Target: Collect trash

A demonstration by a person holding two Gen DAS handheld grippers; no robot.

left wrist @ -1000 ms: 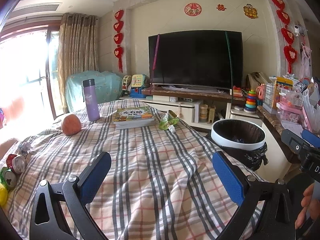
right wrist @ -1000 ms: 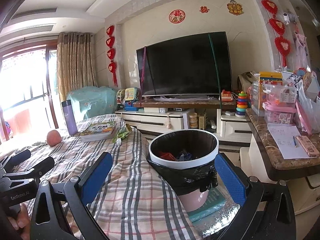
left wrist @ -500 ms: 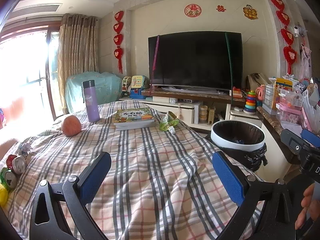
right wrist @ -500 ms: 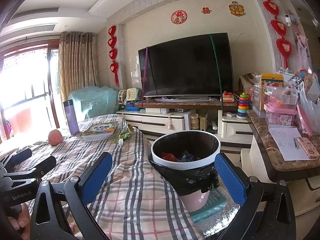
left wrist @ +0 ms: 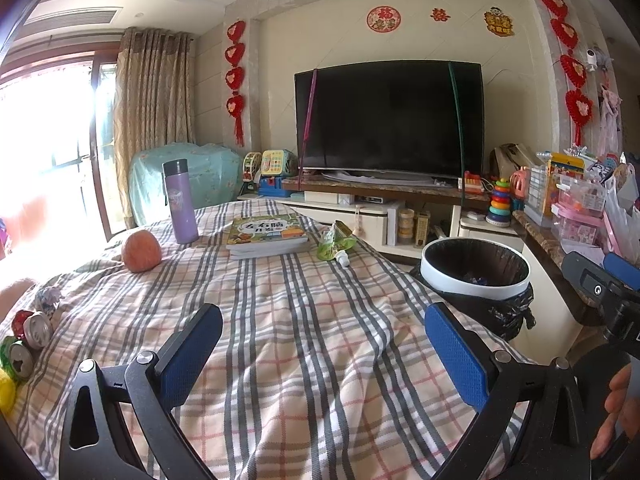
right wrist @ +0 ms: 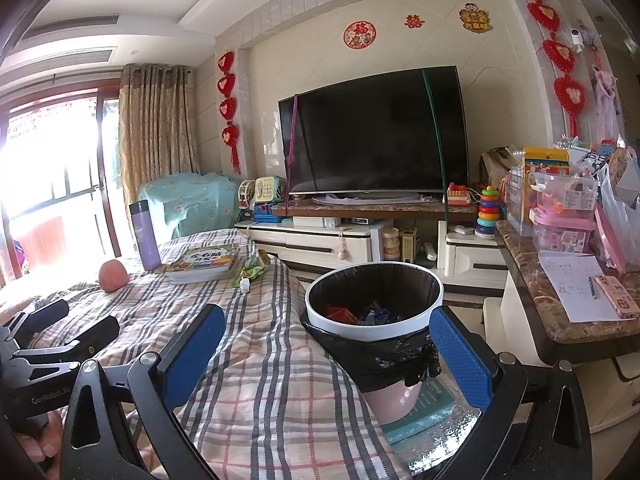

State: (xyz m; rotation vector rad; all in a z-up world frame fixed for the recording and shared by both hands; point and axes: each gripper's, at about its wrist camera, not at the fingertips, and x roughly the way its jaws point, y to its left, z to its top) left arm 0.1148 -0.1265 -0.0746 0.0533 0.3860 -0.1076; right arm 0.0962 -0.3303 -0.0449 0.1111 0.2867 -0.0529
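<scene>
My left gripper (left wrist: 322,344) hangs open and empty over the plaid-covered table (left wrist: 288,344). A crumpled green pouch with a white cap (left wrist: 335,242) lies beside the book at the far side. Crushed cans (left wrist: 28,338) and a wad of paper (left wrist: 47,298) sit at the table's left edge. The bin (left wrist: 475,266) with a black liner stands right of the table. In the right wrist view my right gripper (right wrist: 326,346) is open and empty in front of the bin (right wrist: 374,300), which holds red and blue scraps. The green pouch (right wrist: 254,267) lies farther back.
A purple flask (left wrist: 180,201), an orange-red fruit (left wrist: 141,251) and a children's book (left wrist: 266,236) stand on the table's far half. A marble counter (right wrist: 560,304) with papers and toy boxes runs along the right. A TV unit (right wrist: 372,208) lies behind the bin.
The left wrist view has barely shifted. The right gripper has drifted slightly, so the bin sits a little lower and more central in its view. Both grippers stayed open.
</scene>
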